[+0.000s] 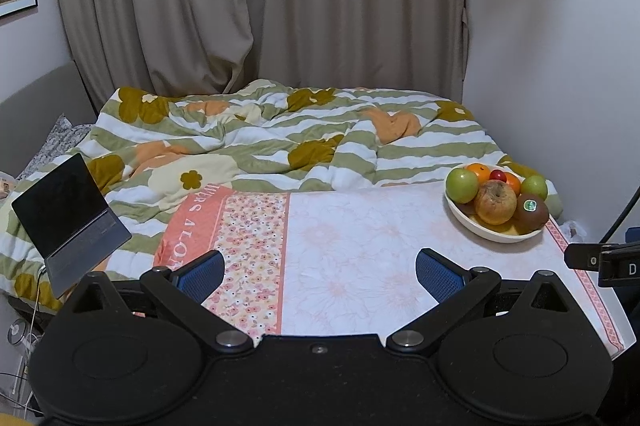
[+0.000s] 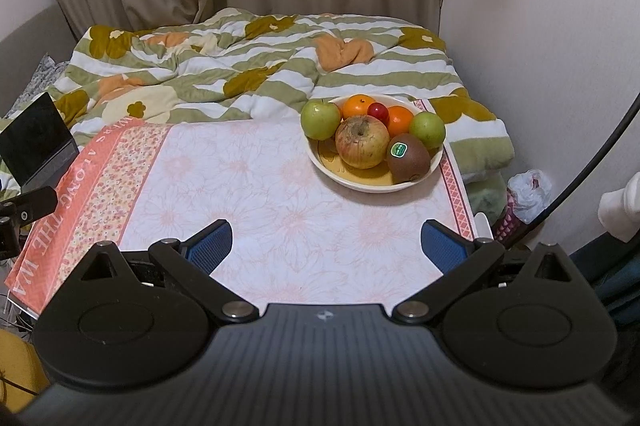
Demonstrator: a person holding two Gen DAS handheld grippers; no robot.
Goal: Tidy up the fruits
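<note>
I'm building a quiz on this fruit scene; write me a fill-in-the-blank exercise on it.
1. The brown fuzzy kiwi bears a green ____.
2. All the fruit sits in a cream oval ____.
3. The small red round fruit lies between two ____ fruits.
4. Both the left hand-held gripper and the right hand-held gripper are ____.

Missing words: sticker; bowl; orange; open
</note>
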